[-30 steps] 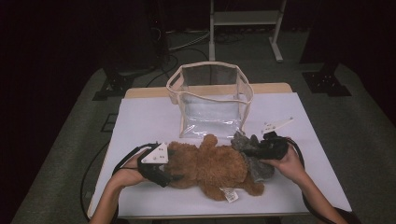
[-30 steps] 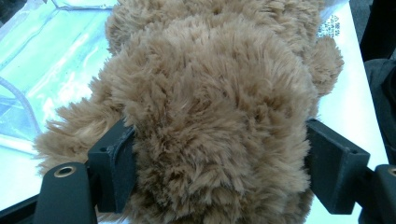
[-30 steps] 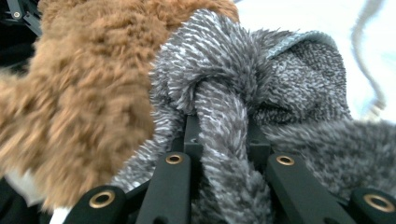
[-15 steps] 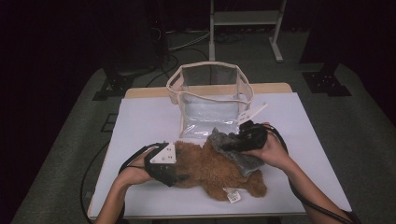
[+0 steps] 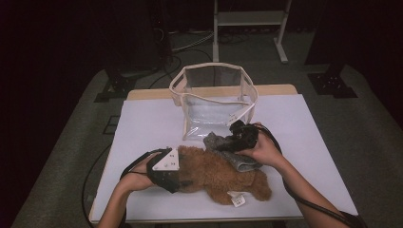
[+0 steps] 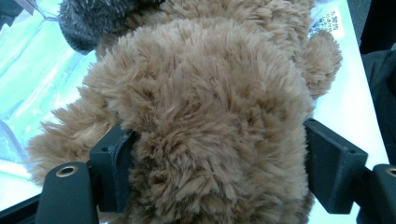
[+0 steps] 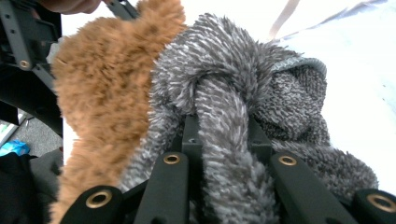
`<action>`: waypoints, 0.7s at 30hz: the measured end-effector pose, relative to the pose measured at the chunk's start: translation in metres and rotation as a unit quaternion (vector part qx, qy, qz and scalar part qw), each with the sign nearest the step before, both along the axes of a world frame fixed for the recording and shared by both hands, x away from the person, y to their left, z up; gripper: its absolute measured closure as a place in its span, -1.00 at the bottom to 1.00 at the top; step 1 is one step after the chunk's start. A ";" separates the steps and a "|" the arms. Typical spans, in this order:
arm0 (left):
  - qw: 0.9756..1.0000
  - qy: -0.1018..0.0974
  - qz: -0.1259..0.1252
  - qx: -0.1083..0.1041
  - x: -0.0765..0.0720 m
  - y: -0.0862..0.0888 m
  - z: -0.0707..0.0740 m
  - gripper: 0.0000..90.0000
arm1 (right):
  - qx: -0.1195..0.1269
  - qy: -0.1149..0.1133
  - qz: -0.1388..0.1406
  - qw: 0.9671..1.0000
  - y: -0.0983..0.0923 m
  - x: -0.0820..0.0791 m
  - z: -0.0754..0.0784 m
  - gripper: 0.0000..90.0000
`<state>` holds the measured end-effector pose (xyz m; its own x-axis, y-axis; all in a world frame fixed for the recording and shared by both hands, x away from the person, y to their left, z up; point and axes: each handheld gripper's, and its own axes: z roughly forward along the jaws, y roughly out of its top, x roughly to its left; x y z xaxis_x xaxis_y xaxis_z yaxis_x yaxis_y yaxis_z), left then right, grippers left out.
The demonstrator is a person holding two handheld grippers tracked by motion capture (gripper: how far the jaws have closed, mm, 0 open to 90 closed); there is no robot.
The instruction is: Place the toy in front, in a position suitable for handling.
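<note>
On the white table [image 5: 142, 118], a grey garment is being worked along a brown plush toy.

Largest first: the table carries a clear bag [image 5: 215, 102] standing open at the back, well behind the toy [image 5: 216, 173], which lies on its side near the front edge with its tag toward the person. The garment [image 5: 223, 145] drapes over the toy's upper end, just in front of the bag. The left gripper [image 5: 177, 179] is clamped around the toy's furry body, pinning it down, while the right gripper [image 5: 231, 142] is clenched tight on a fold of the garment. Judging by this, the step in hand is dressing or undressing the toy; the next move calls for a steady pull on the knit while the left keeps the toy from sliding.
</note>
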<state>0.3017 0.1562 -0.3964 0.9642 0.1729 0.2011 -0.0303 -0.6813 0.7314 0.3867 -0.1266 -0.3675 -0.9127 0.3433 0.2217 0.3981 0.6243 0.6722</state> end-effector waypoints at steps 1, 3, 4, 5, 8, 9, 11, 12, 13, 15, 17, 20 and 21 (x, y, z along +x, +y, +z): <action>1.000 0.000 0.000 0.000 0.000 0.000 0.000 -0.50 | 0.000 0.000 0.000 1.000 0.000 0.000 0.000 0.67; 1.000 -0.001 -0.001 0.002 0.000 0.001 0.000 -0.50 | 0.005 0.000 -0.012 1.000 -0.014 -0.001 -0.003 0.67; 1.000 -0.002 -0.001 0.002 0.000 0.001 0.000 -0.50 | 0.008 0.001 -0.017 1.000 -0.022 -0.002 -0.004 0.67; 1.000 -0.002 -0.001 0.002 0.000 0.001 0.000 -0.51 | 0.008 0.001 -0.017 1.000 -0.022 -0.002 -0.004 0.67; 1.000 -0.004 0.000 0.002 0.000 0.002 0.000 -0.51 | 0.018 0.002 -0.034 0.999 -0.045 -0.008 -0.008 0.68; 1.000 -0.004 0.000 0.001 0.000 0.002 0.000 -0.51 | 0.021 0.004 -0.044 0.999 -0.057 -0.011 -0.010 0.68; 1.000 -0.003 0.003 0.000 0.000 0.003 0.000 -0.53 | 0.024 0.006 -0.058 0.998 -0.074 -0.016 -0.013 0.68; 1.000 -0.002 0.004 0.001 0.002 0.003 0.001 -0.53 | 0.019 0.007 -0.078 0.997 -0.096 -0.022 -0.017 0.68; 1.000 0.000 0.005 0.001 0.003 0.004 0.001 -0.54 | 0.015 0.006 -0.088 0.996 -0.108 -0.025 -0.018 0.67; 1.000 0.000 0.004 0.004 0.004 0.003 0.002 -0.55 | 0.012 0.006 -0.101 0.995 -0.120 -0.029 -0.020 0.67; 1.000 0.001 0.004 0.006 0.006 0.003 0.003 -0.55 | 0.008 0.006 -0.139 0.990 -0.159 -0.042 -0.022 0.67; 1.000 0.005 0.006 0.007 0.008 0.002 0.004 -0.56 | 0.012 0.004 -0.180 0.984 -0.196 -0.055 -0.019 0.67; 1.000 0.005 0.006 0.007 0.009 0.002 0.004 -0.57 | 0.012 0.004 -0.192 0.981 -0.207 -0.059 -0.018 0.67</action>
<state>0.3106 0.1584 -0.3922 0.9638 0.1825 0.1942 -0.0145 -0.6915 0.7223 0.3280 -0.3334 -0.3853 -0.7147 0.6569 0.2403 0.6064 0.4107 0.6809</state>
